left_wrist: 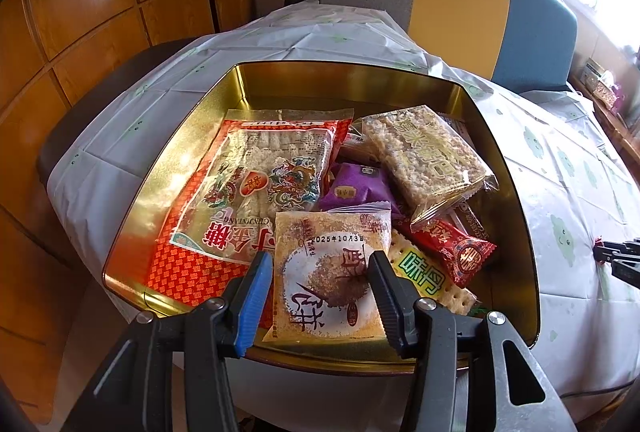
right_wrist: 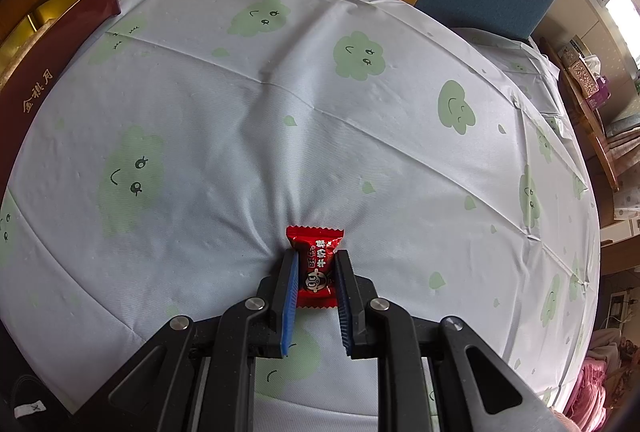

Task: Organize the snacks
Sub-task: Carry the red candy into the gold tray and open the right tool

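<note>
Lying in a gold tin on the table are many wrapped snacks. At the left of the tin a large red bag of pale sticks is spread flat. Beside it, a purple packet is partly buried, and a clear-wrapped rice bar is propped over the right side. Below these, a red candy and a cracker pack are seen against the right wall. The left gripper is held over the tin's near edge with a tan cake packet between its jaws; the pads appear to be pressed on the packet's two sides. In the right wrist view the tin's maroon outer wall is seen at far left. The right gripper is clamped on a small red sweet, which is resting on the cloud-printed cloth, well apart from the tin.
</note>
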Motion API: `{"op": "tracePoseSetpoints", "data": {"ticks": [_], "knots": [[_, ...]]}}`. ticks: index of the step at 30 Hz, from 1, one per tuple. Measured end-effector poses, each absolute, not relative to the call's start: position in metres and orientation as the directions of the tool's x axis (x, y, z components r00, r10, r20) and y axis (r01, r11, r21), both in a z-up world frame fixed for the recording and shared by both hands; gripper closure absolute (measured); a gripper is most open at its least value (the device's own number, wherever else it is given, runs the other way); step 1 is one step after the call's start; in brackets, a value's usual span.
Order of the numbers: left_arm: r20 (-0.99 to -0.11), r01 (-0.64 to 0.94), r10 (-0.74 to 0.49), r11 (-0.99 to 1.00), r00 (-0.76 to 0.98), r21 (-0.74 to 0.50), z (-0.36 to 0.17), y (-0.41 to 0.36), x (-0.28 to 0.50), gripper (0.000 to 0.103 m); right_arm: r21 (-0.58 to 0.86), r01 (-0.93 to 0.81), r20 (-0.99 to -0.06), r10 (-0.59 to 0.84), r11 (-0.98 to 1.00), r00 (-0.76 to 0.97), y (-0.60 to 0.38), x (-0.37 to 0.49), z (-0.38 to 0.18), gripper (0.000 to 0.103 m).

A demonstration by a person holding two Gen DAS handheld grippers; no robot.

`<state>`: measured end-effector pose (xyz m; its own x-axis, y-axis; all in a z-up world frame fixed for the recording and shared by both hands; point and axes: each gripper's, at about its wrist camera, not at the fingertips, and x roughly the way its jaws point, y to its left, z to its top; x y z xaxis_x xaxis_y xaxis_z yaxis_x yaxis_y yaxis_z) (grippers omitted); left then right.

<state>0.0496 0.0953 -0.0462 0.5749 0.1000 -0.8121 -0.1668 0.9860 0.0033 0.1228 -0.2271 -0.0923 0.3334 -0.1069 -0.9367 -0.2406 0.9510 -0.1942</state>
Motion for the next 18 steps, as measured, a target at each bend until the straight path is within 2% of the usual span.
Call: {"op": "tracePoseSetpoints", "data": {"ticks": [18], "knots": [[-0.795, -0.185, 0.109, 0.983, 0.596, -0.004, -0.039, 0.1042, 0.0417, 0.051, -0.206, -0.232, -0.935, -0.121, 0.951, 0.333, -0.2258, 0.1224, -0.0931, 0.086]]}}
